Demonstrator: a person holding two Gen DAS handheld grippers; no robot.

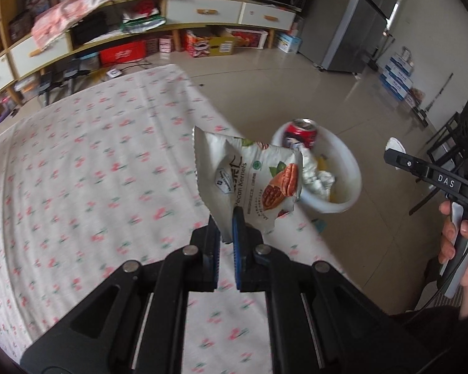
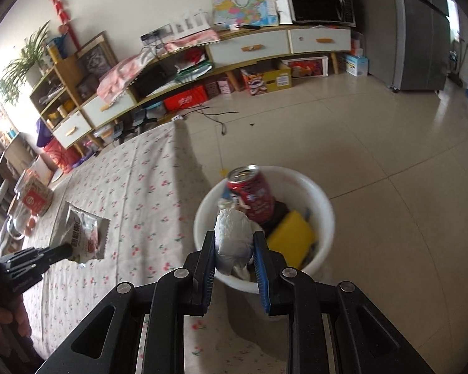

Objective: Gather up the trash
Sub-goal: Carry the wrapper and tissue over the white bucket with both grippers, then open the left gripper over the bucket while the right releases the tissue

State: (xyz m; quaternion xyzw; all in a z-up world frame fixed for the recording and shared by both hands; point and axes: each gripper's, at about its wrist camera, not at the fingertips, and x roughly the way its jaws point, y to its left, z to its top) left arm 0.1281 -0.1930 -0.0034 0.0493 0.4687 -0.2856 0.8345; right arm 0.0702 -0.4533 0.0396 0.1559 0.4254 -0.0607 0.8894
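My left gripper is shut on the bottom edge of a white pecan-kernel snack bag and holds it up above the table's right edge. The bag also shows in the right wrist view, held by the left gripper. My right gripper is shut on a crumpled white tissue, above the near rim of a white bin. The bin stands on the floor beside the table and holds a red soda can, a yellow item and crumpled paper.
The table wears a white cloth with a cherry print. A glass jar and a red-labelled box stand at its far left. A long low cabinet lines the wall, a grey fridge stands at the right, over tiled floor.
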